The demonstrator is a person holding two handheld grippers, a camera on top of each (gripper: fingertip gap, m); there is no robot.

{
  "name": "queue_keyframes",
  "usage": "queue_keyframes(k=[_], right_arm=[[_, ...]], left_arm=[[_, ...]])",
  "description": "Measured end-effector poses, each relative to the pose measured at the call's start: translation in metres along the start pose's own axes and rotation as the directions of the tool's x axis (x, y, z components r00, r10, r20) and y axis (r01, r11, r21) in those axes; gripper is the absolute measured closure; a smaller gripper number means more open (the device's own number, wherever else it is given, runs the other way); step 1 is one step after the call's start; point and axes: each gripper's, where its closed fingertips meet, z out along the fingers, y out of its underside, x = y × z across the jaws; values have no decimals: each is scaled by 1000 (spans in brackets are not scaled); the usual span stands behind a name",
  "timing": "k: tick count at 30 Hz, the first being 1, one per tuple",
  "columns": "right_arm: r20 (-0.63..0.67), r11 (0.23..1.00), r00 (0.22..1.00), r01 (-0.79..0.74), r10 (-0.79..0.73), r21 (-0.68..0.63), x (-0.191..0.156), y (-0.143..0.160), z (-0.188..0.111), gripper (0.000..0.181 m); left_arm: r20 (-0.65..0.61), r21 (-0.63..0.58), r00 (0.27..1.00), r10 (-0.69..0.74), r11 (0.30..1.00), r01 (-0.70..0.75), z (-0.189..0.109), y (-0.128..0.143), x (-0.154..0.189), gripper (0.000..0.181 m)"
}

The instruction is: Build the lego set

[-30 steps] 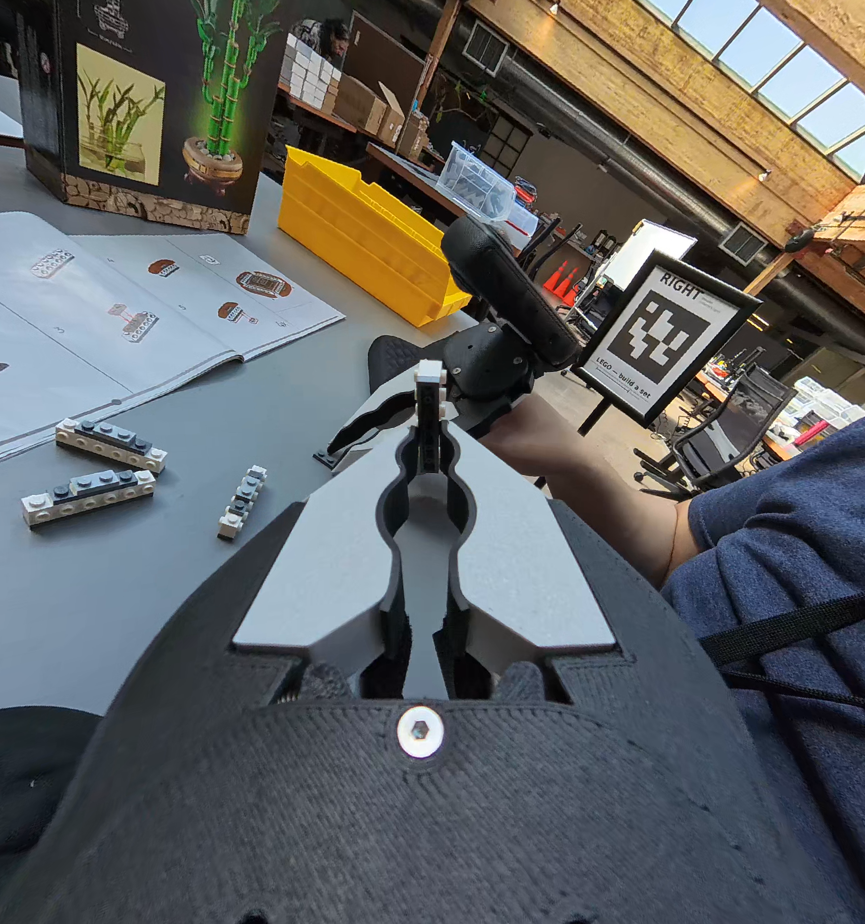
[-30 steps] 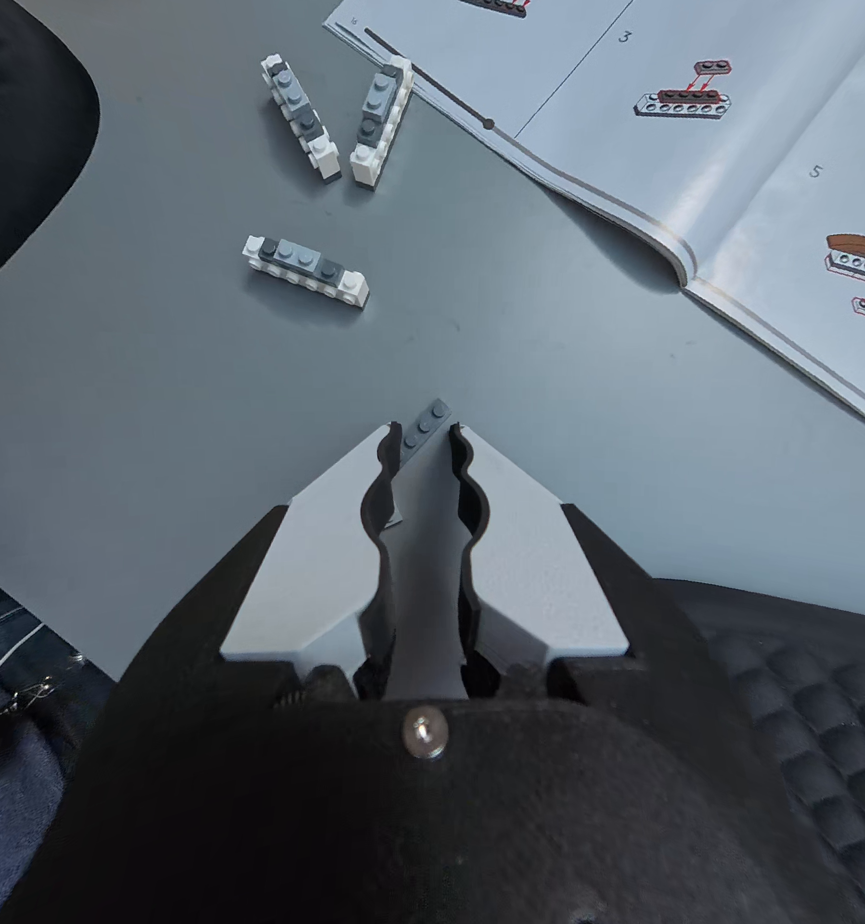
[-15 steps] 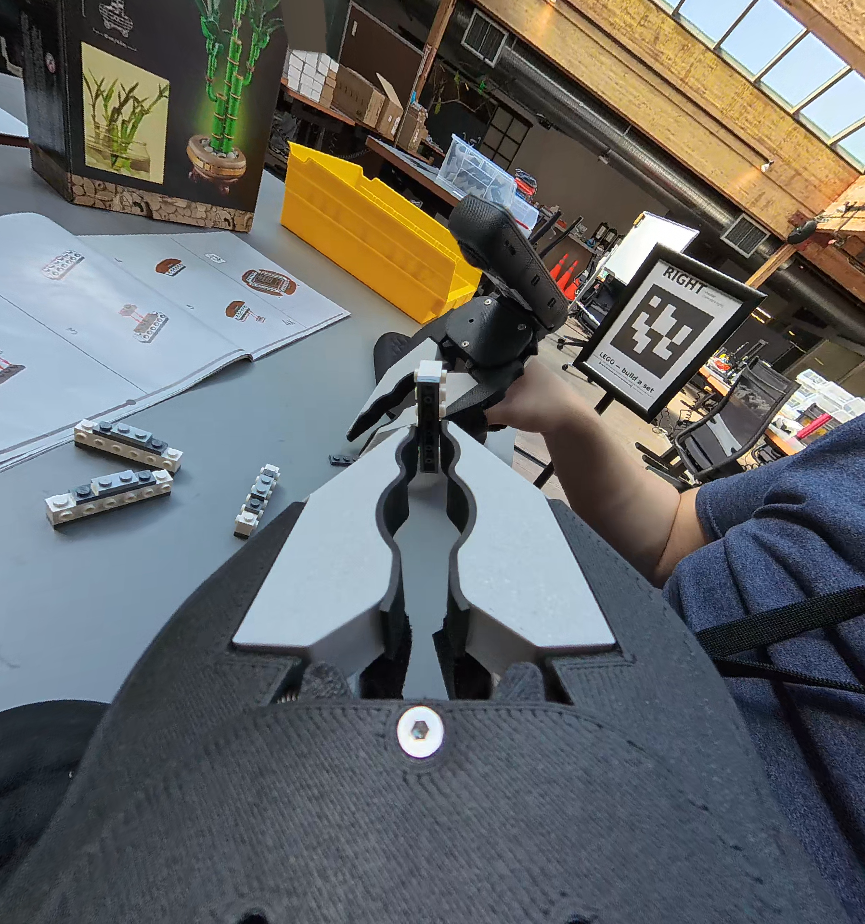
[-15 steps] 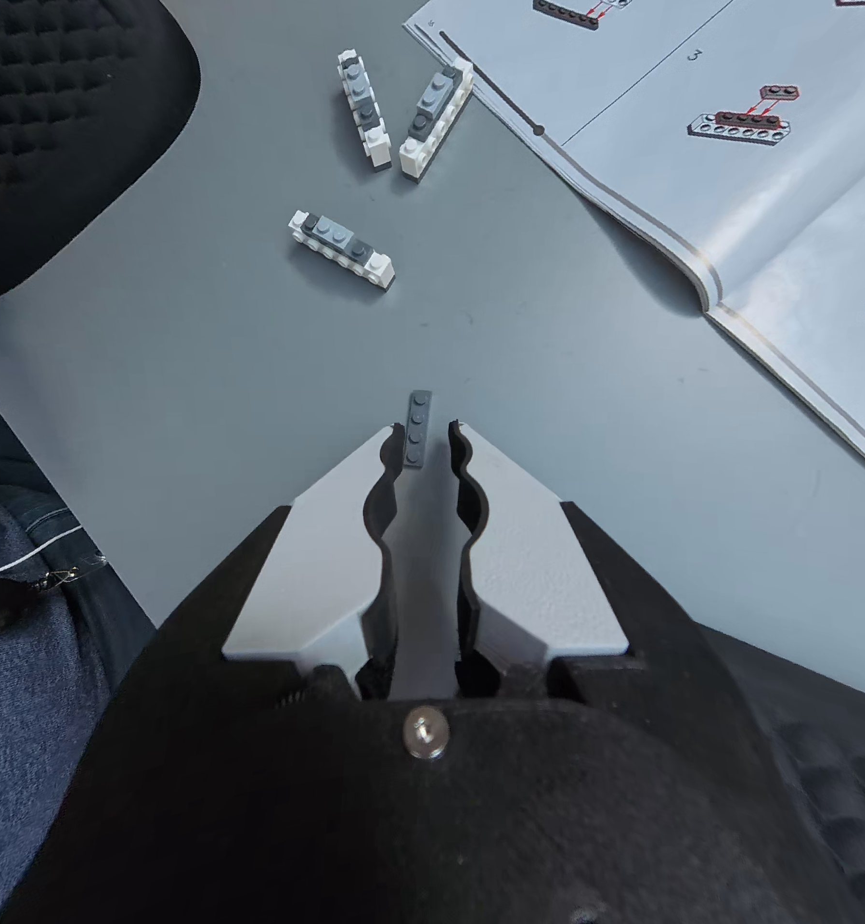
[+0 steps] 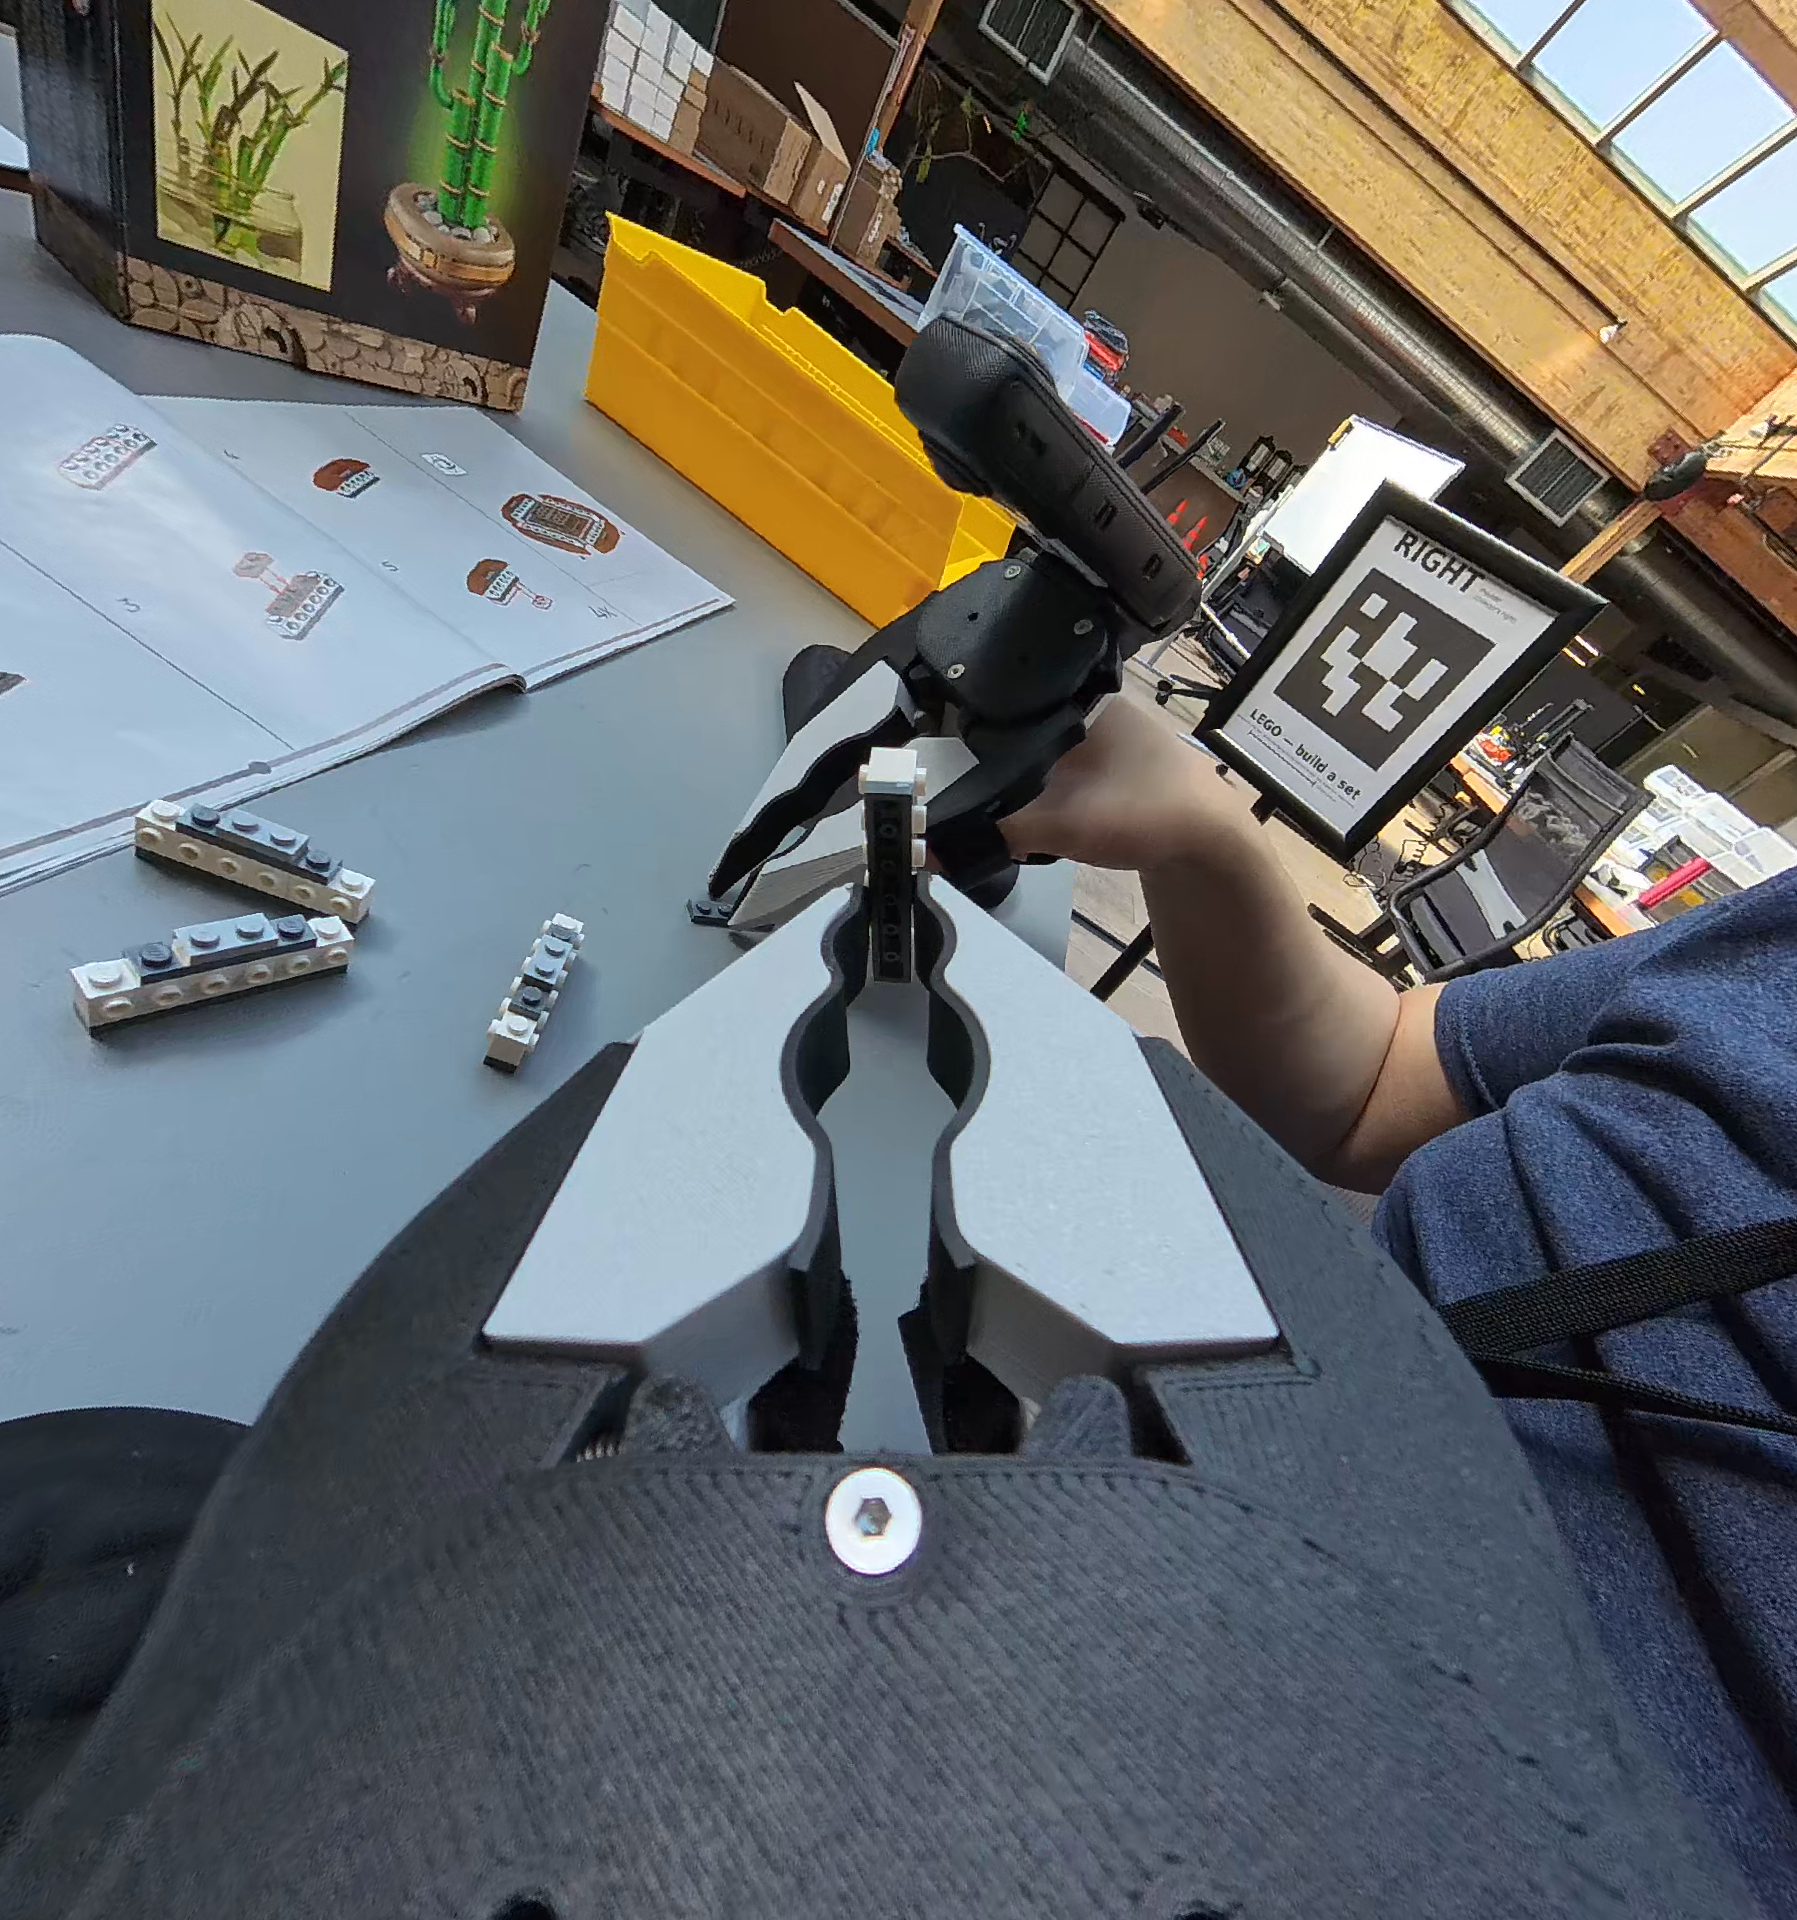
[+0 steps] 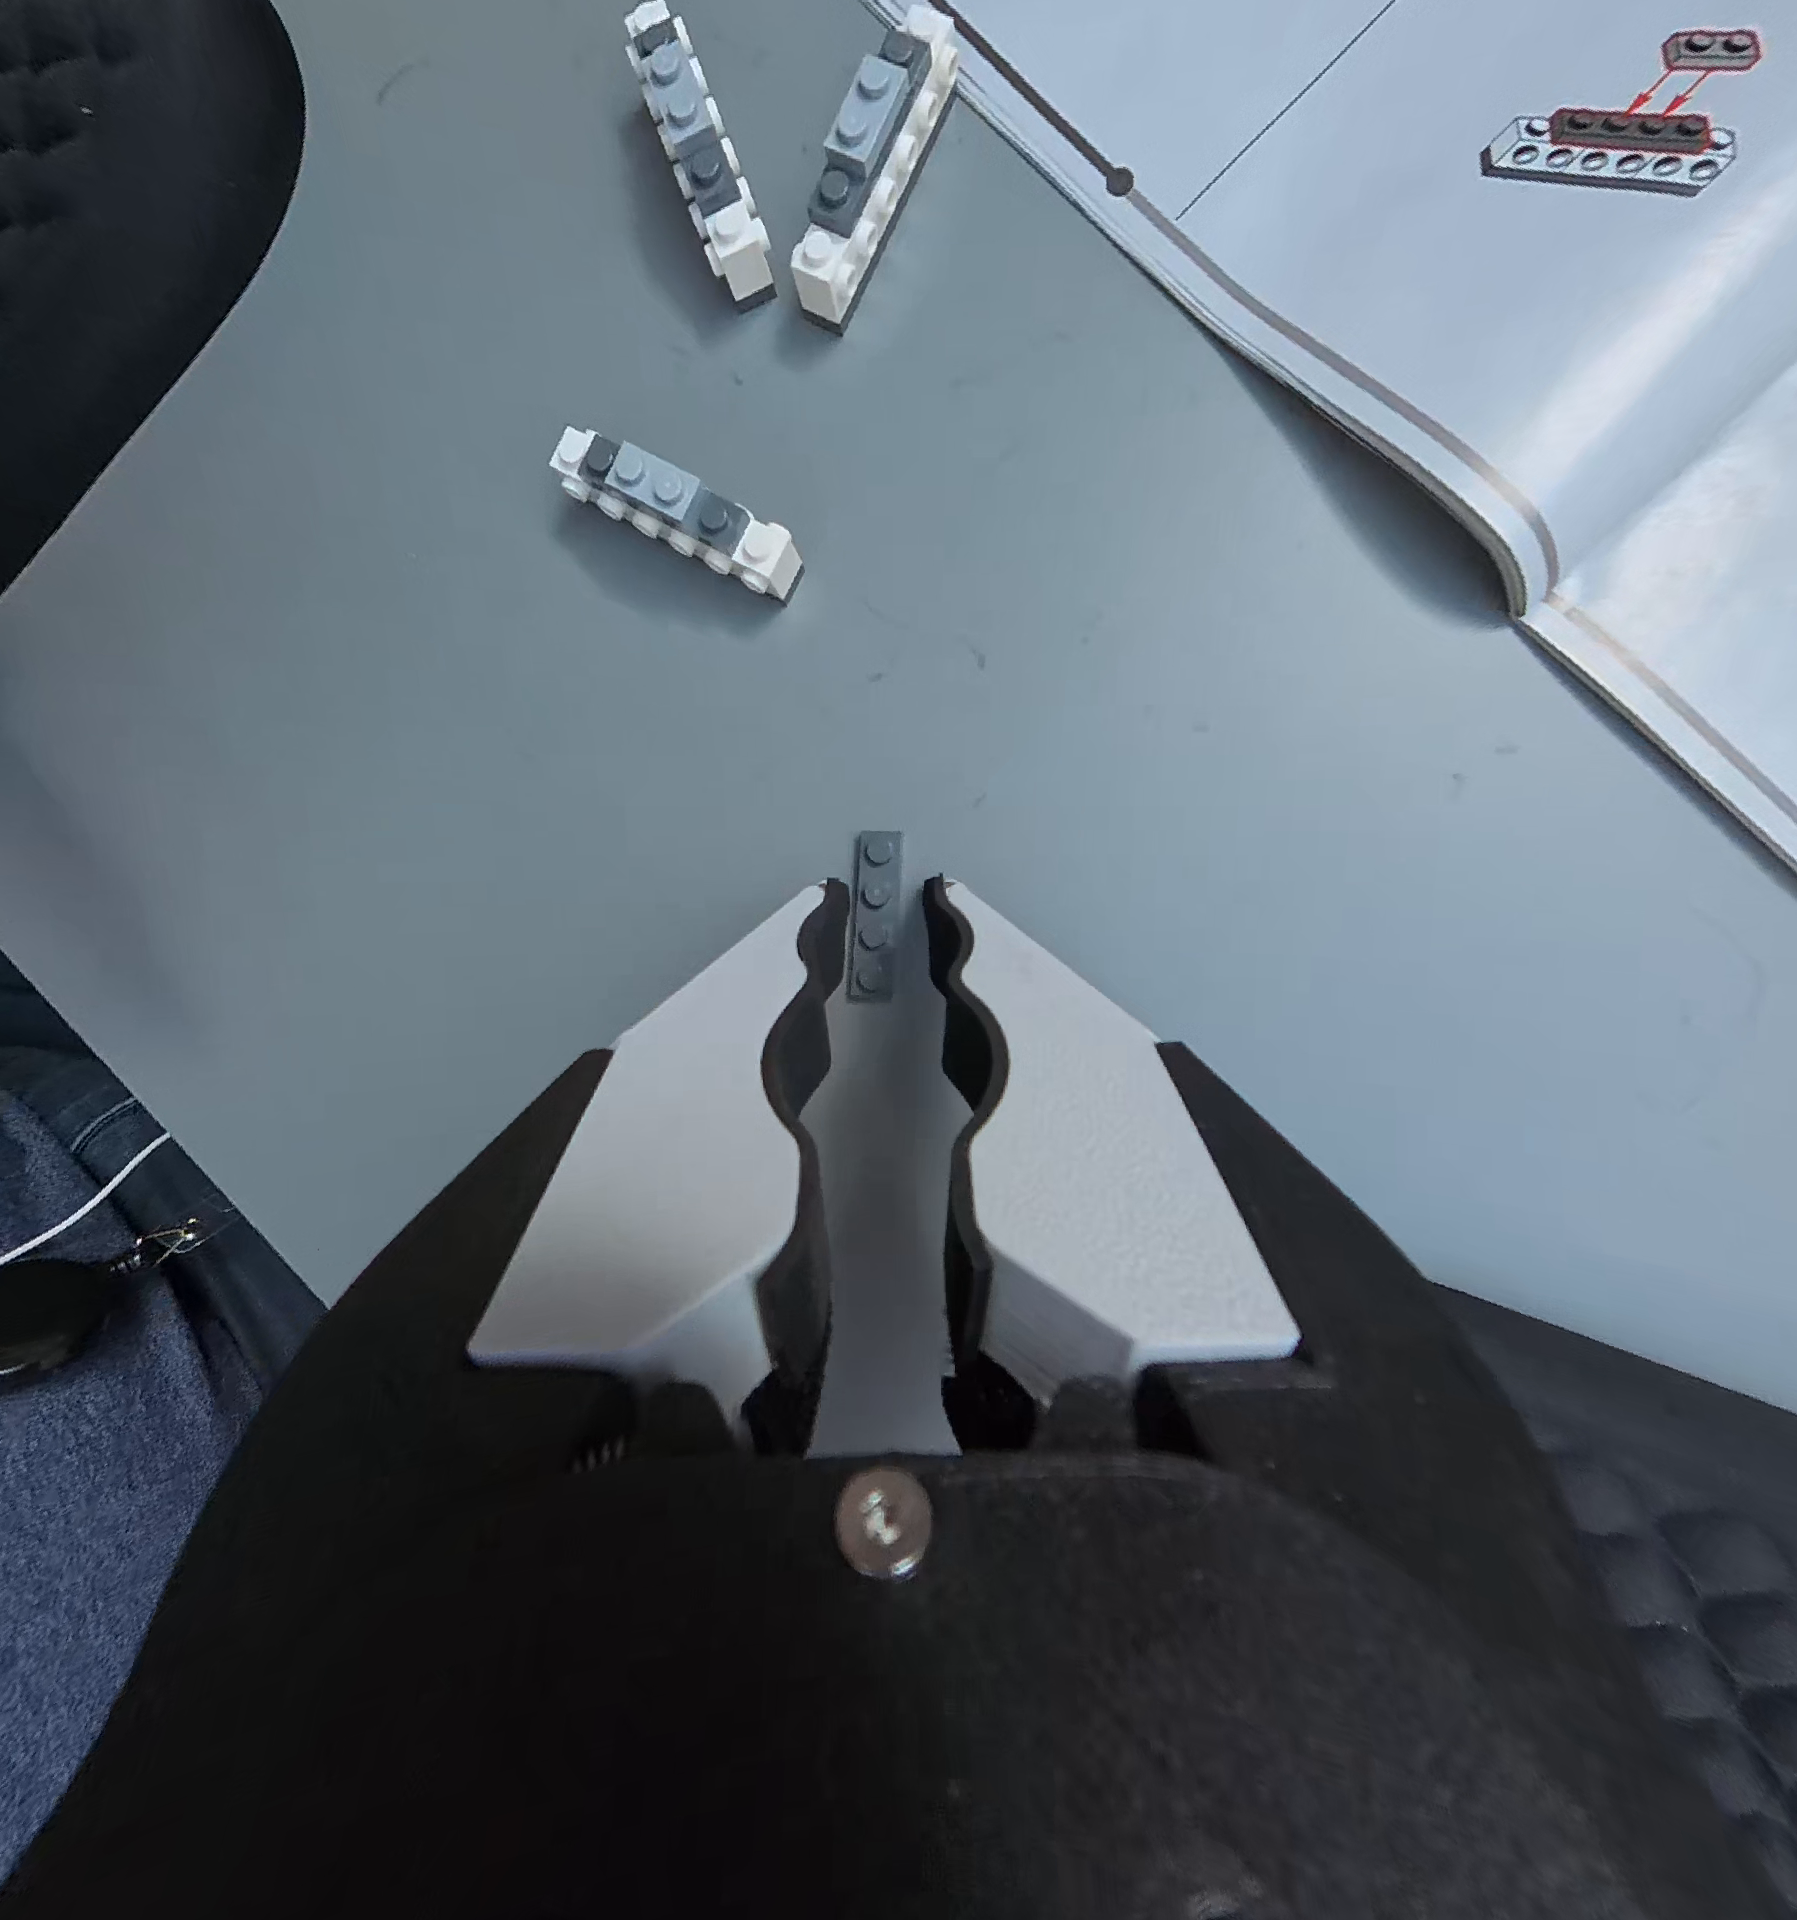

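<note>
My left gripper [image 5: 892,904] is shut on a white and black brick bar [image 5: 892,831], held upright above the grey table [image 5: 250,1143]. My right gripper [image 6: 878,883] is open, its tips down at the table on either side of a small dark grey plate [image 6: 875,914] lying flat. The right gripper also shows in the left wrist view [image 5: 769,883], just beyond the held bar. Three finished white and grey bars lie on the table [image 6: 678,511] [image 6: 702,145] [image 6: 873,156], also in the left wrist view [image 5: 210,956] [image 5: 250,847] [image 5: 535,977].
An open instruction booklet [image 5: 250,582] lies at the back left, also in the right wrist view [image 6: 1496,312]. A set box [image 5: 291,177] and a yellow bin [image 5: 769,416] stand behind. A framed marker sign [image 5: 1393,675] stands off the table's right. A person's arm [image 5: 1268,956] is near. One gripper's finger ends stand about 15 centimetres off the other's.
My right gripper has turned and moved so the small grey plate now lies straight between its fingers. The left gripper has kept its hold on the bar.
</note>
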Motion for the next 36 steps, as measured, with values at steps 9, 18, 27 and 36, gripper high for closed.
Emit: queue_keyframes(k=[9, 18, 27, 36], right_arm=[[9, 994, 1000, 23, -24, 106, 4, -10, -6, 175], [808, 715, 583, -528, -88, 458, -90, -100, -101, 175], [869, 704, 490, -596, -62, 387, -97, -100, -91, 175], [876, 709, 481, -606, -35, 361, -94, -96, -87, 175]], left_arm=[[-7, -3, 1000, -29, 1000, 29, -1, 1, -5, 176], [-242, 31, 941, -235, 968, 250, 2, -14, 11, 176], [-252, 13, 932, -262, 962, 274, 5, -13, 15, 176], [-229, 7, 939, -257, 964, 265, 8, -13, 13, 176]])
